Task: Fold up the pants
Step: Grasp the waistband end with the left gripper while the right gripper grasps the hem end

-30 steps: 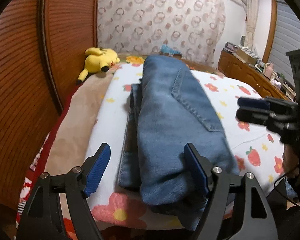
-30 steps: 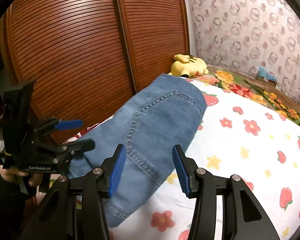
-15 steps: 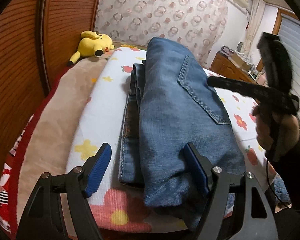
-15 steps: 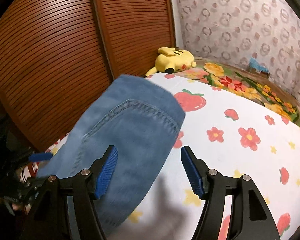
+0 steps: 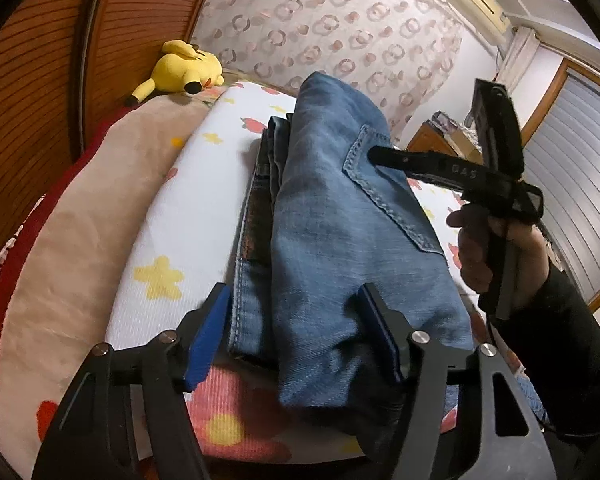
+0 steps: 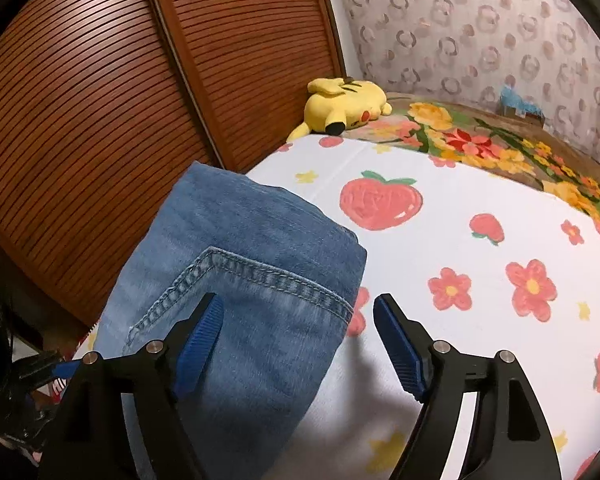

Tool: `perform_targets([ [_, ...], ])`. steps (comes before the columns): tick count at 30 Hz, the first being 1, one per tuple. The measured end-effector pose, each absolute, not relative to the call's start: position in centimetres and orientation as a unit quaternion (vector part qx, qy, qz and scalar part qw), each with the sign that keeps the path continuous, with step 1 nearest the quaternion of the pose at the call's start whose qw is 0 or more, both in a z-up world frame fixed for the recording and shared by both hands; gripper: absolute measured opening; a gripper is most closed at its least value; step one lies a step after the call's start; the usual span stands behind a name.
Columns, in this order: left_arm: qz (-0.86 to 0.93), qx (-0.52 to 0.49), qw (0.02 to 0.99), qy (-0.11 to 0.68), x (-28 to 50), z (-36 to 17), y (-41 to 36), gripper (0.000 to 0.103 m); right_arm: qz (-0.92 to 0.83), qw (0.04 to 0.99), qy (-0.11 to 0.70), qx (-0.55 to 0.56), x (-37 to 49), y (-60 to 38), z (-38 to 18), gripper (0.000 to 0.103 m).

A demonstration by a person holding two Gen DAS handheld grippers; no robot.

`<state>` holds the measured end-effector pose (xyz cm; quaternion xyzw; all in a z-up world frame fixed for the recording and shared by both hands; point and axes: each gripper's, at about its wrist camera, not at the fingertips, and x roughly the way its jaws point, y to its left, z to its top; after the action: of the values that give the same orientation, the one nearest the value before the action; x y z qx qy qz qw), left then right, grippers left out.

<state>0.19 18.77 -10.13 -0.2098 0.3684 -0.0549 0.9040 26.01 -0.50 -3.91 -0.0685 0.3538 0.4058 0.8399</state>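
Observation:
Blue jeans point(image 5: 332, 216), folded into a long stack, lie on the white strawberry-print bedspread point(image 5: 188, 184). My left gripper point(image 5: 294, 336) straddles their near end. Its jaws are closing with the denim between them; the left pad point(image 5: 208, 332) stands just off the stack's edge. My right gripper point(image 6: 296, 320) hovers over the jeans' point(image 6: 240, 248) far corner, near the back pocket seam. Its jaws are opening, the left finger above denim, the right above bare bedspread point(image 6: 440, 248). In the left wrist view a hand holds the right gripper point(image 5: 380, 156) side-on over the pocket.
A yellow plush toy point(image 6: 348, 104) lies at the head of the bed beside slatted wooden doors point(image 6: 100, 120). A beige blanket point(image 5: 80, 240) runs along the bed's left side, a floral blanket point(image 6: 480, 140) across the far end. A wooden dresser point(image 5: 440, 140) stands at the right.
The right gripper has travelled along the jeans toward their far end and its jaws have widened. The left gripper has sunk a little and rolled, and its jaws have narrowed around the near end.

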Motion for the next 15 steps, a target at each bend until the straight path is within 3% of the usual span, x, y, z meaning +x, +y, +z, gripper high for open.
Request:
perform_targets([
  [9, -0.052, -0.204, 0.908, 0.362, -0.5, -9.4, 18.4, 0.046, 0.413, 0.827, 0.376, -0.062, 27.8, 0.1, -5.3, 0.08],
  [15, -0.049, -0.206, 0.907, 0.363, -0.4, -9.4, 18.4, 0.046, 0.414, 0.827, 0.376, -0.062, 28.2, 0.1, -5.4, 0.08],
])
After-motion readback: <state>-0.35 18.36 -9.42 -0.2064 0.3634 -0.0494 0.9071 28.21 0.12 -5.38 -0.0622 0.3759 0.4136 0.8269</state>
